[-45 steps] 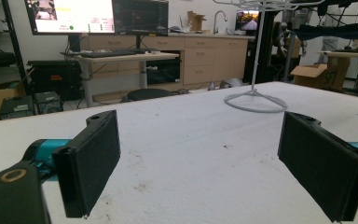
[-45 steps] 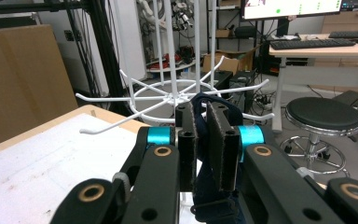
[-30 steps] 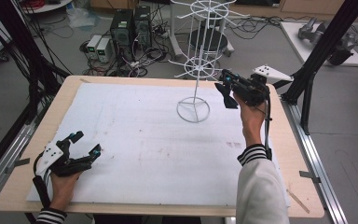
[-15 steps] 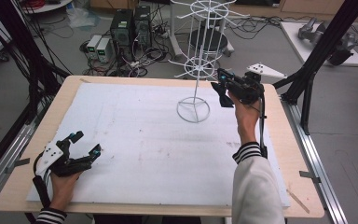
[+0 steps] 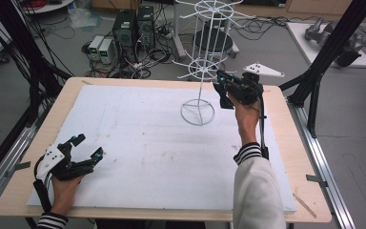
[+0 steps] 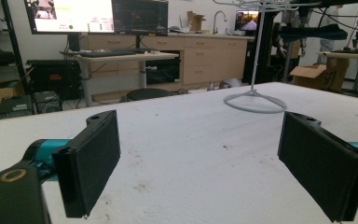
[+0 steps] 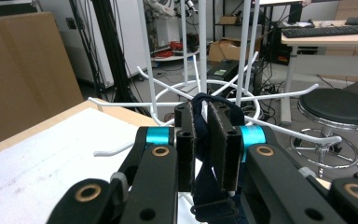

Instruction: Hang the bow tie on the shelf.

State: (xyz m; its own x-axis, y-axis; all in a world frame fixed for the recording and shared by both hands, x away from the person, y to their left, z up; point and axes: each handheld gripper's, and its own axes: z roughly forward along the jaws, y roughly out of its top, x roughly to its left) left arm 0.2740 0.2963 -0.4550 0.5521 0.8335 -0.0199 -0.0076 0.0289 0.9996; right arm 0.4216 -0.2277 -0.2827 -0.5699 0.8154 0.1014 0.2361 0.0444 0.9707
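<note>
Pinching a dark blue strap (image 7: 204, 140) between its pads, the right gripper (image 7: 204, 144) holds it up close to the white wire rack (image 5: 205, 57); the jaws stand nearly pressed together with only the strap's thickness between them. In the right gripper view the strap loops over the top of the jaws and hangs down between them, and it looks like a fabric band, though what kind of item it belongs to is hard to tell from here. Just behind the strap, the rack's lower ring of white hooks fans out, and one hook tip sits very near the cloth; whether they touch cannot be made out. In the high view the right gripper (image 5: 224, 90) is raised above the far right part of the table, just beside the rack's thin pole and round wire base (image 5: 198, 113), which stands on the white foam board (image 5: 147, 143) covering the wooden table (image 5: 286, 143).

Well apart, at the near left corner, the left gripper (image 5: 88, 148) rests low over the board with its jaws spread wide and nothing between them. In the left gripper view, the rack's base (image 6: 255, 101) shows far off across the board.
</note>
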